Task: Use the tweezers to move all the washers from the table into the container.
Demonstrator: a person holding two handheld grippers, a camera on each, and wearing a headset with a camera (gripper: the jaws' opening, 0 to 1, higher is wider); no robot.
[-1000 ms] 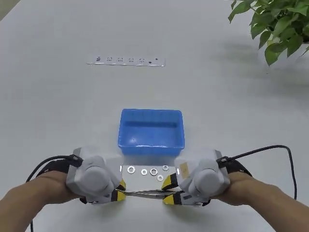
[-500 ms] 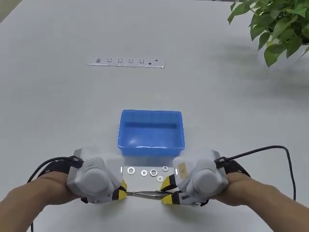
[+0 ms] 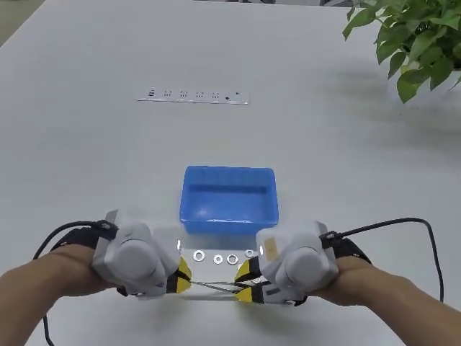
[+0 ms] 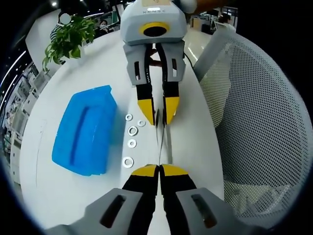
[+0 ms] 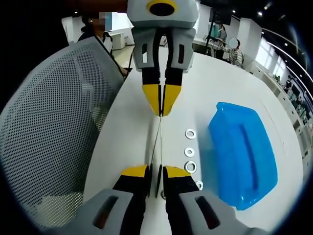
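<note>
- Table [image 3: 324,144]: white and flat. It carries all the work items, with a plant [image 3: 410,36] at the far right corner.
- Container [image 3: 229,191]: a blue tray near the middle of the table, just beyond the washers. The interior seen from the head view holds no washer.
- Left tongs [image 3: 184,280]: pressed together on one end of the tweezers.
- Right tongs [image 3: 242,282]: nipped onto the opposite end, with a narrow gap that the tool fills.
- Tweezers [image 3: 215,287]: span the short gap between the two tongs, on the near side of the washer row.
- Washers [image 3: 217,259]: lie in a loose row on the table between the tweezers and the container. The left gripper view counts five.
- Change noted: measured against the container, both tongs and the tweezers have edged slightly away from the person over the last second. The span between the tongs looks a little shorter. The washers have not moved.
- Assessment: the tool is secured but shared between both tongs, and no transfer has begun. One side probably needs sole hold before the first washer can be picked.
</note>
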